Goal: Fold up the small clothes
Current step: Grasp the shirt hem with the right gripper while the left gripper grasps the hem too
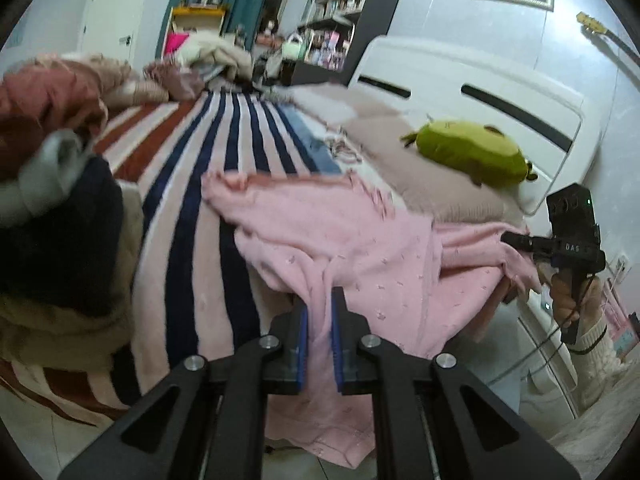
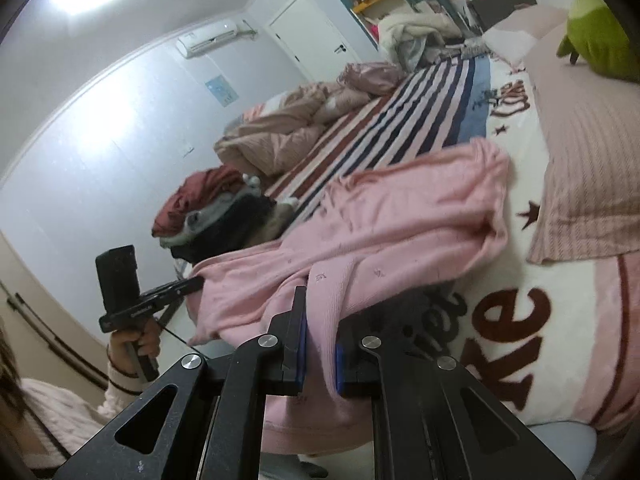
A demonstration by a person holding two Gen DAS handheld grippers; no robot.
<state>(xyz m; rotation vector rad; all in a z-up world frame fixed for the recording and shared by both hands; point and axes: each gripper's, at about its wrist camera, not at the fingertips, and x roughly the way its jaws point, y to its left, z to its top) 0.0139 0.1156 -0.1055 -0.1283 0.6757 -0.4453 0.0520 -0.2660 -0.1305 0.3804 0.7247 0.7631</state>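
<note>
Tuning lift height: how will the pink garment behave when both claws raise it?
Likely floppy: the pink garment already sags and bunches between the left claw and right claw. Probably light, thin knit. May drag on the striped blanket.

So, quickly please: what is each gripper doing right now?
Left gripper: shut on the pink garment, near the bed's edge.
Right gripper: shut on another part of the same garment.
</note>
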